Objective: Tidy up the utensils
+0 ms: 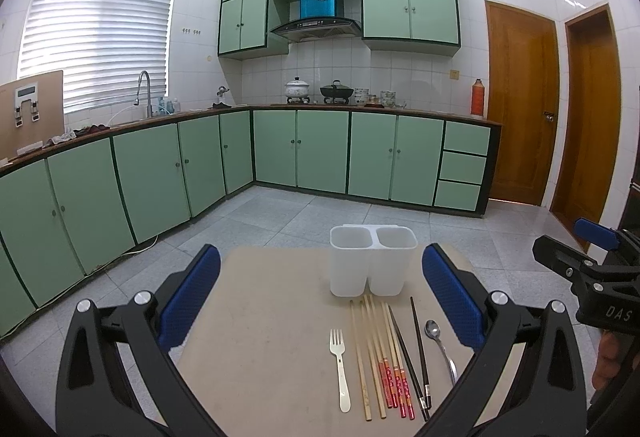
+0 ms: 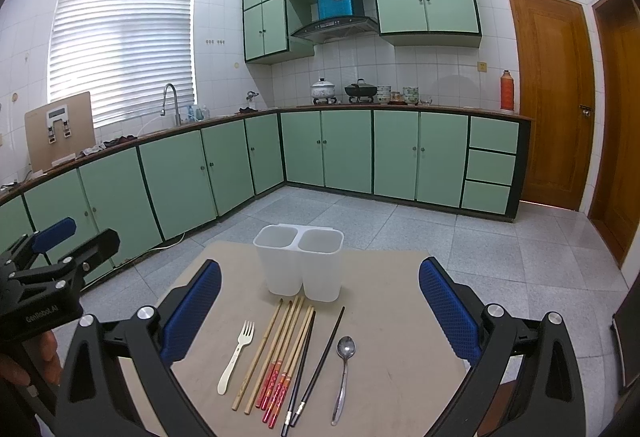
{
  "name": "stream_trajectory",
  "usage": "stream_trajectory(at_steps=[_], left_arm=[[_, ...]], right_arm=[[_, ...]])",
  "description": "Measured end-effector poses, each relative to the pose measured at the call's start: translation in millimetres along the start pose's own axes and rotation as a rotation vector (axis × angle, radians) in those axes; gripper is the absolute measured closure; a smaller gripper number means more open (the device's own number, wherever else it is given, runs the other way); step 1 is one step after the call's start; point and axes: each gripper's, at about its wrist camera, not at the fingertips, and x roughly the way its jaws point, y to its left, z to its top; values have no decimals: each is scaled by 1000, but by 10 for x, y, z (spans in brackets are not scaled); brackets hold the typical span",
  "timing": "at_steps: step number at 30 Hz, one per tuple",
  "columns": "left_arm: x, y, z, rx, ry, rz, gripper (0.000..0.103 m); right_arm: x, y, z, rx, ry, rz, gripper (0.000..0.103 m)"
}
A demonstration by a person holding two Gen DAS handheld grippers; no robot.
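A white two-compartment utensil holder point(image 1: 372, 261) point(image 2: 300, 261) stands empty at the far side of a small beige table point(image 1: 260, 337) point(image 2: 400, 337). In front of it lie in a row a cream plastic fork point(image 1: 340, 369) point(image 2: 236, 357), several wooden chopsticks point(image 1: 370, 357) point(image 2: 276, 349), some with red ends, two black chopsticks point(image 1: 416, 357) point(image 2: 316, 361) and a metal spoon point(image 1: 440, 349) point(image 2: 343, 373). My left gripper point(image 1: 320, 301) is open and empty above the table's near side. My right gripper point(image 2: 320, 301) is open and empty, to the right of the left one.
Green kitchen cabinets point(image 1: 320, 153) line the far walls, with a sink and faucet point(image 1: 144, 93), pots on a stove point(image 1: 316, 91) and an orange thermos point(image 1: 477, 97). Wooden doors point(image 1: 520, 109) stand at the right. Grey tiled floor point(image 1: 280, 213) surrounds the table.
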Motion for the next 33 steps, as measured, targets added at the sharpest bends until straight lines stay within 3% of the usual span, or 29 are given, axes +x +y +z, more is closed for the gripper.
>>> stream_trajectory(at_steps=[20,28,33], left_arm=[[83,-36,2,6,32,24,5],[545,220,-57,-3,158,118,5],[905,350,-187,-21,255,122,5]], right_arm=[[128,-78,-8,0,24,-16,6],[586,-274,-127,-25,175,-156,7],[917,-405,-262,-7,280,-145,19]])
